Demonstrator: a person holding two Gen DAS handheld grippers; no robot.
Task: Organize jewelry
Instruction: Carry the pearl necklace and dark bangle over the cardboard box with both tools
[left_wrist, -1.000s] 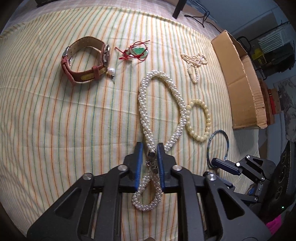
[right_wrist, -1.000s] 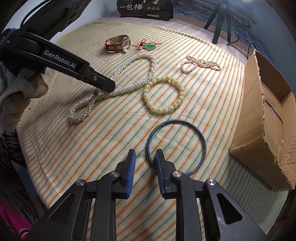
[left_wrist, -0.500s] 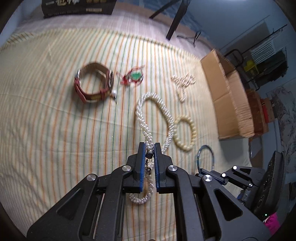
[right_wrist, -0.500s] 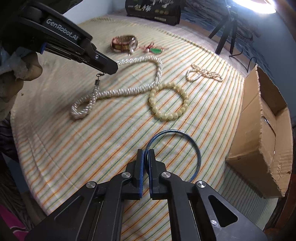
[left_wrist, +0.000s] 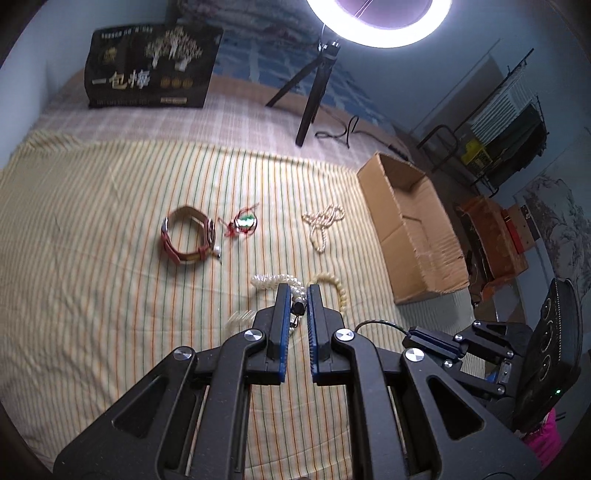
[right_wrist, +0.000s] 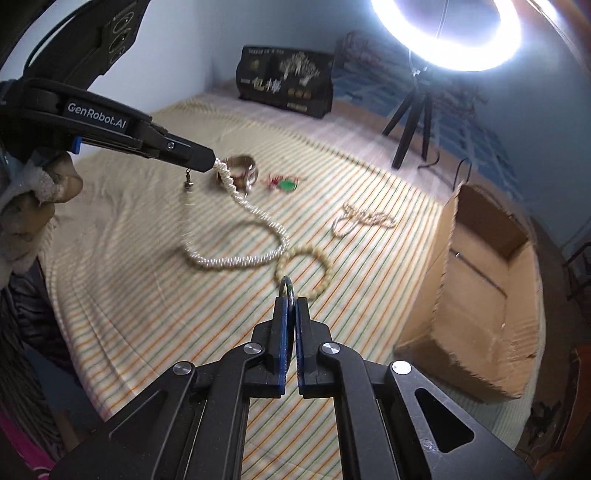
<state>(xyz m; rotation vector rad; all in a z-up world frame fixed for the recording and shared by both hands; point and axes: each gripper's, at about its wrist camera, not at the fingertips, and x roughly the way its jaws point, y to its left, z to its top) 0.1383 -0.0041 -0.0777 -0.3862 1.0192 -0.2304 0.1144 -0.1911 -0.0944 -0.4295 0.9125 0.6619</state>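
Up off the striped cloth, the left gripper has its fingers clamped on the clasp end of the long pearl necklace. Seen from the right wrist camera, the left gripper sits raised above the cloth; one strand drops from its tip in a slanting line to the cloth, where the rest of the necklace curves across the stripes, while the metal clasp dangles just below the fingertips (this part of the picture is blurred). From the left wrist camera only a short twist of pearls shows ahead of the blue pads.

The right gripper has its fingers pressed together on the thin blue bangle, which stands edge-on between them, its top arc poking out past the tips. In the left view the right gripper appears low on the right with a sliver of the bangle arching from it.

Just beyond the bangle lies the cream bead bracelet, flat on the cloth and touching the necklace's curve. Farther back rest a small pearl strand, a green pendant on red cord and a brown leather watch, the watch and pendant near each other. An open cardboard box sits at the cloth's right edge. Behind stand a ring light on a tripod and a black gift box with gold print.
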